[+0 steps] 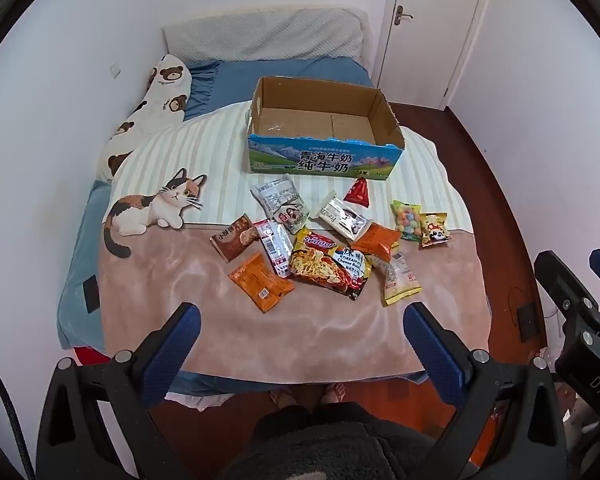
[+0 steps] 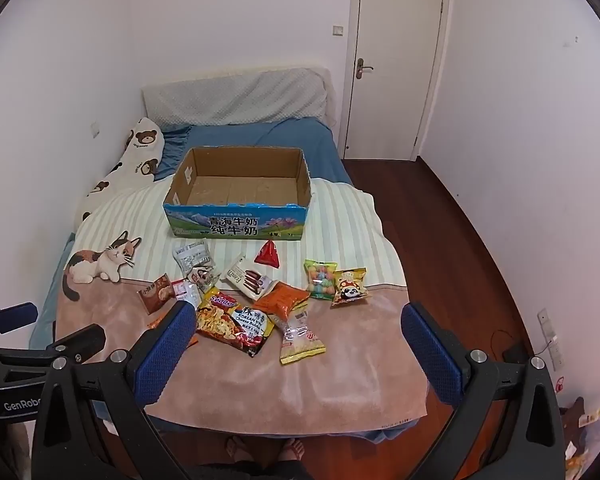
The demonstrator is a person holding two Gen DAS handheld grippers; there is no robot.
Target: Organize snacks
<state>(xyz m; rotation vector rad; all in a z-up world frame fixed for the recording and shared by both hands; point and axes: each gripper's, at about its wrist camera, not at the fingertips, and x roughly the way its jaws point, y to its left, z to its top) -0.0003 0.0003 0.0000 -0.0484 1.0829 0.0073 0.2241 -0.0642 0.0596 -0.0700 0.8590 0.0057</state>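
Left gripper (image 1: 300, 334): black frame with blue ribbed pads; jaws spread wide, holding nothing, above the near edge of the bed.
Right gripper (image 2: 298, 338): same build; jaws spread wide, holding nothing; "GenRobo…" legible on the black body at the left edge of the right wrist view.
Blanket (image 1: 236, 332): pink plush near half, cream-and-green striped far half, printed calico cat at left; spread over the bed and carrying all snacks.
Orange foil sachet (image 1: 261, 282): nearest packet, lying flat, barcode side up.
Noodle packet (image 1: 332, 266): yellow-red, marked "Sedaap" and "KOREAN … Cheese Buldak"; centre of the pile, partly overlapping a yellow-trimmed clear wrapper (image 1: 398, 280) at its right.
Brown biscuit pack (image 1: 234, 240): Chinese lettering, left of the pile, beside a red-and-white labelled pack (image 1: 276, 250).
Orange crinkled bag (image 1: 378, 240): just beyond the noodle packet, touching a white-and-brown wafer pack (image 1: 342, 216), lettering not legible.
Right-hand pair: clear bag of pastel candy balls (image 1: 407, 220) touching a yellow bag with a panda figure (image 1: 434, 229).
Silver pouches (image 1: 278, 198): printed data panels, text too small to read.
Red triangular sachet (image 1: 359, 192): just in front of the box.
Open cardboard box (image 1: 324, 160): blue-green meadow print, reads "青海牛奶 纯牛奶"; beyond the snacks, interior bare.
Far end: blue sheet, bear-print pillow (image 1: 162, 98), grey padded headboard, white door.
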